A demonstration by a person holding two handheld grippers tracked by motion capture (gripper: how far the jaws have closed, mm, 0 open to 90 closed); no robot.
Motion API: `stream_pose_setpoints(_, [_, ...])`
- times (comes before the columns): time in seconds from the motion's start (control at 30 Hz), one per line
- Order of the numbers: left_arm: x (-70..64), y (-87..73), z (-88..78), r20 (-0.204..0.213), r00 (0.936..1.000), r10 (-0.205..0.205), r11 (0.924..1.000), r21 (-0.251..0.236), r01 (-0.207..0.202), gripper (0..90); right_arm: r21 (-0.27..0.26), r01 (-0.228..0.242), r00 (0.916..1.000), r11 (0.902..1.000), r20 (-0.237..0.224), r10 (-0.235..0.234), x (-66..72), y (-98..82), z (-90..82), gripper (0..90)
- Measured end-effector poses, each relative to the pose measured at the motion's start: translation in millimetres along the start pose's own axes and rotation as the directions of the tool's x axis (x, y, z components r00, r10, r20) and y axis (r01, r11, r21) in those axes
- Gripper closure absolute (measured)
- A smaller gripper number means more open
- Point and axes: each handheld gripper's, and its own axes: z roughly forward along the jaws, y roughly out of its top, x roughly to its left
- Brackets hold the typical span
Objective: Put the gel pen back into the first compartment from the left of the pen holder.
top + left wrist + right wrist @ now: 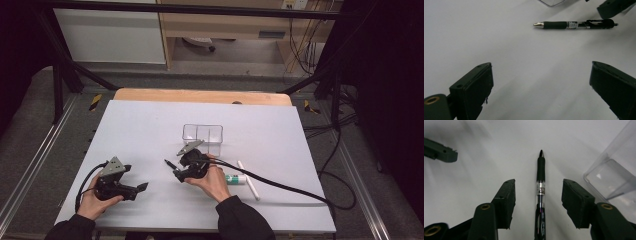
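We find the pen lying flat on the white table, lengthwise between the right gripper fingers, which stand partly apart and clear of the barrel on both sides. We judge it light, stiff and slick on the clear barrel, so the rubber sleeve near the tip is the surer hold. The left gripper stands wide and empty, the pen well beyond its fingertips.
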Motion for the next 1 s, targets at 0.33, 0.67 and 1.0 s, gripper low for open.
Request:
stream_pose_setpoints(0.33, [0.2, -0.3, 0.2, 0.003, 1.0000, -0.002, 1.0000, 0.001, 0.002, 5.3, 0.051, -0.026, 0.9995, 0.9983, -0.016, 0.027, -4.1, 19.2, 29.2, 52.7])
stream_pose_setpoints(0.67, [0.5, -0.5, 0.4, 0.005, 1.0000, -0.004, 1.0000, -0.001, 0.004, 5.3, 0.108, -0.056, 0.9984, 0.9925, -0.002, 0.057, -13.4, 23.5, 47.0, 70.3])
stream_pose_setpoints(1.0, [0.5, -0.5, 0.5, 0.004, 1.0000, -0.004, 1.0000, 0.000, 0.004, 5.3, 0.114, -0.040, 0.9992, 0.9926, 0.008, 0.039, -15.7, 21.9, 51.8, 77.7])
